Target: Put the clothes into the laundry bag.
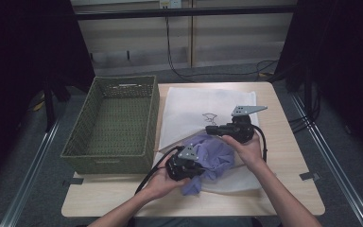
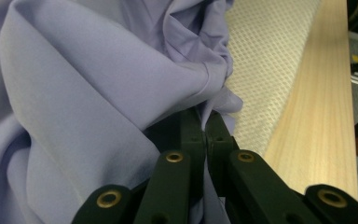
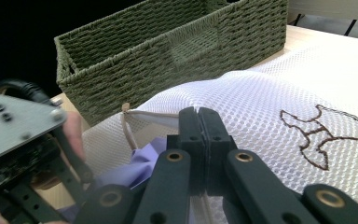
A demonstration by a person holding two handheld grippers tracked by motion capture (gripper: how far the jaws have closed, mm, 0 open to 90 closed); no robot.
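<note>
Wooden table [image 1: 288,156] carries a green woven basket [image 1: 113,123] at left, long axis running away from the person. Beside it lies a white mesh bag [image 1: 203,109] (embroidered). Lavender cloth [image 1: 212,153] bunches at its near edge. Left gripper [image 2: 205,126] pinches the cloth; right gripper [image 3: 199,116] clamps the mesh.

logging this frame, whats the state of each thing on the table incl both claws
left claw: shut on the purple cloth
right claw: shut on the mesh bag
purple cloth: crumpled, partly out of the bag's mouth
mesh bag: lying flat on the table, near edge lifted, mouth open
wicker basket: upright, empty, left of the bag
</note>
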